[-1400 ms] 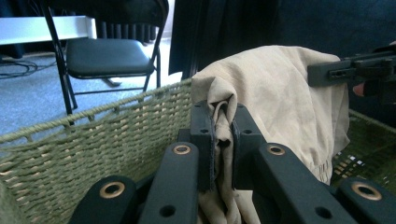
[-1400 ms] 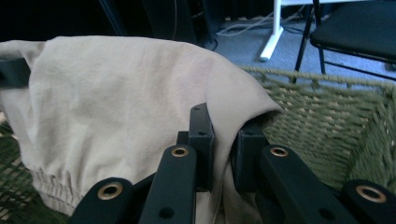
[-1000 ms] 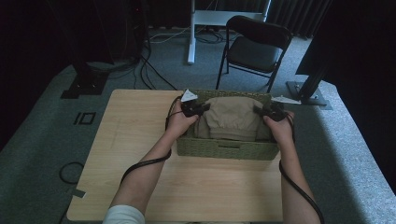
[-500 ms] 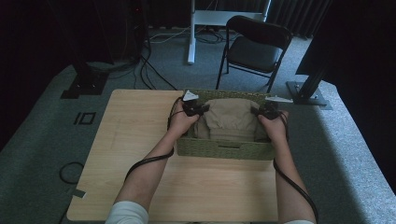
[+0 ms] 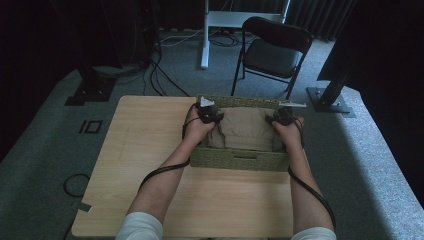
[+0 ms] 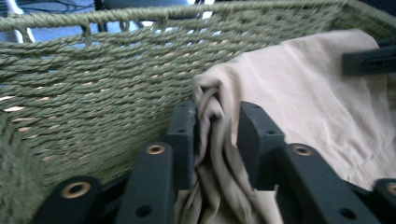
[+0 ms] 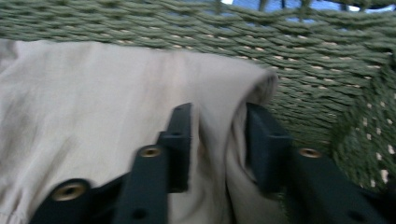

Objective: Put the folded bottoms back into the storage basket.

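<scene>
A folded beige cloth [image 5: 245,129] lies inside a green woven basket [image 5: 235,161] at the table's far middle. My left gripper [image 5: 212,116] is at the cloth's left end and my right gripper [image 5: 278,120] at its right end, both inside the basket. In the left gripper view, a bunched fold of the cloth [image 6: 299,88] hangs between the parted jaws of the left gripper [image 6: 217,123], close to the basket wall [image 6: 93,70]. The right gripper [image 7: 217,128] likewise straddles a fold of cloth [image 7: 93,98] with gaps beside it. Both pairs of jaws have just been opening.
The basket stands on a light wooden table [image 5: 150,125] with free room at the left and front. Beyond the table's far edge are a black folding chair [image 5: 272,50], a white desk leg [image 5: 205,35] and cables on the grey carpet.
Both hands have sunk a little into the basket with the cloth. The right hand has shifted left, toward the middle, and the cloth now rests lower between the basket walls.
</scene>
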